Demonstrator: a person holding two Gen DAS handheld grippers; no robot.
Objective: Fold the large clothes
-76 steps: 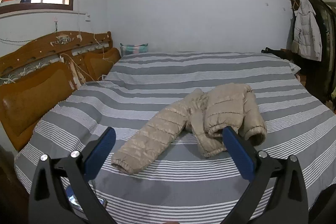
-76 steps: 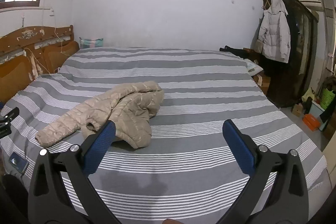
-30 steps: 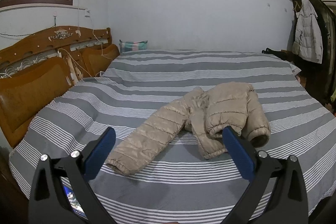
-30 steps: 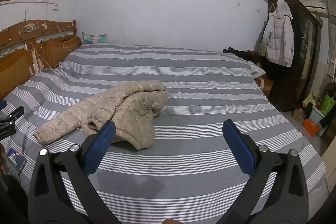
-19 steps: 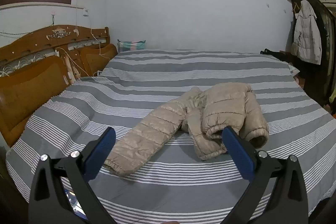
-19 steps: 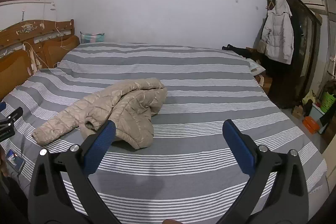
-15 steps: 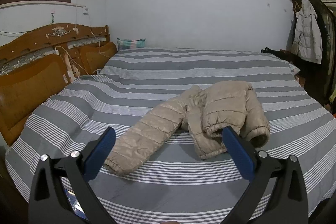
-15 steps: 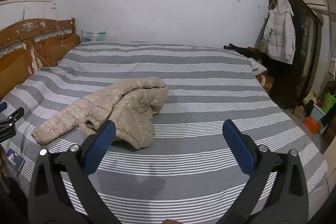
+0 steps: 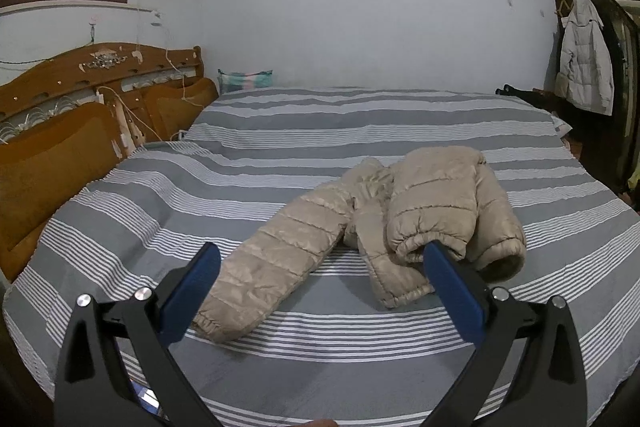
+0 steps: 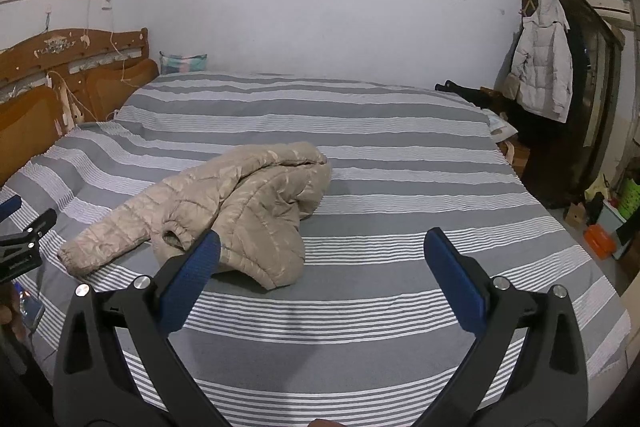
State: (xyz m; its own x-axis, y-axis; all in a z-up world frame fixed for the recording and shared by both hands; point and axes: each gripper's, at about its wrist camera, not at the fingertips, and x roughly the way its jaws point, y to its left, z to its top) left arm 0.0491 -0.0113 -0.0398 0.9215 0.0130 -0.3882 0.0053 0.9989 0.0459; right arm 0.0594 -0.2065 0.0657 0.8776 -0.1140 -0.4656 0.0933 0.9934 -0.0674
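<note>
The beige puffer jacket [image 9: 400, 223] is lying crumpled near the middle of the striped bed [image 9: 360, 131], one sleeve [image 9: 272, 267] stretched out toward the near edge and the other one doubled over the body with its cuff [image 9: 500, 255] facing the camera. Nothing's folded yet, it's really just a heap.

Both claws are wide apart and holding nothing: the left claw [image 9: 320, 287] hangs just short of the jacket, and the right claw [image 10: 320, 275] sits off to the jacket's right over bare sheet.

What I'd worry about is that the shiny quilted shell looks slippery and puffy. Pinch only the outer layer and it'll probably slide out mid-lift. Grab into the bunched part and you could catch two layers at once, so the jacket won't spread flat. Also, dragging it might ruck up the sheet. There's a phone [image 10: 32, 311] by the bed edge near the left claw, easy to knock.
</note>
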